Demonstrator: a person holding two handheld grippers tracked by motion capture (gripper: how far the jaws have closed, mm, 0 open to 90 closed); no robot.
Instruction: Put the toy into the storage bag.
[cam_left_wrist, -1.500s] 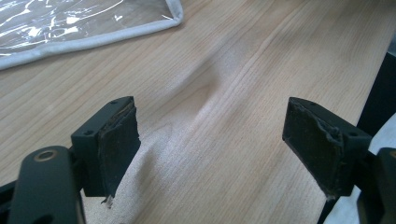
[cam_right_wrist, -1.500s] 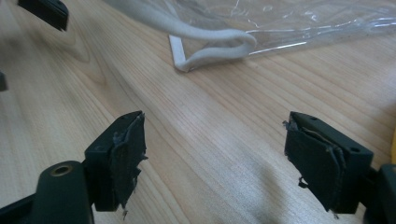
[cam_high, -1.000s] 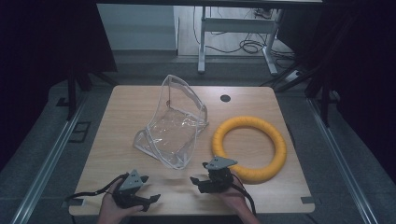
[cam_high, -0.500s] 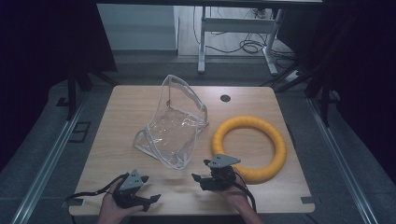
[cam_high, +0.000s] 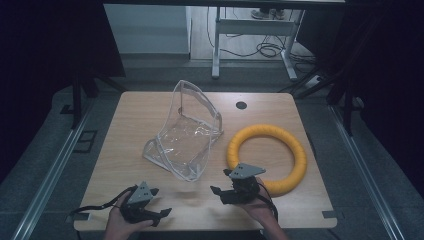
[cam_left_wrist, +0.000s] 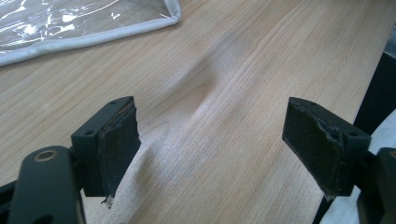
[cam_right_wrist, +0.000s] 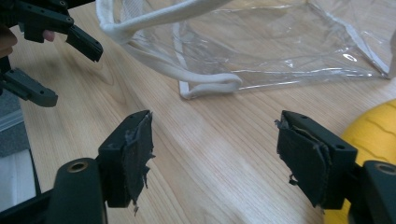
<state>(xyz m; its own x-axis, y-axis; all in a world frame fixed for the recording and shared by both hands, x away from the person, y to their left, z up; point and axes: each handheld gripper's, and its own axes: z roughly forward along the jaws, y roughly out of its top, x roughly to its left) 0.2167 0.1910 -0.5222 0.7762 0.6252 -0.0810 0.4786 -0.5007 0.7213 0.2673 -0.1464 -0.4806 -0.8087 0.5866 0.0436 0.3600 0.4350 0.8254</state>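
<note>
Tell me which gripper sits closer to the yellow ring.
The right gripper: it hovers beside the yellow ring at its near rim, while the left gripper is at the table's near-left corner.

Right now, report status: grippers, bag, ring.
Left gripper open, empty. Right gripper open, empty, beside yellow ring. Clear bag untouched on table. Nothing between.

Bag (cam_high: 187, 132) lies left of ring (cam_high: 266, 155) on table (cam_high: 135, 112).
</note>
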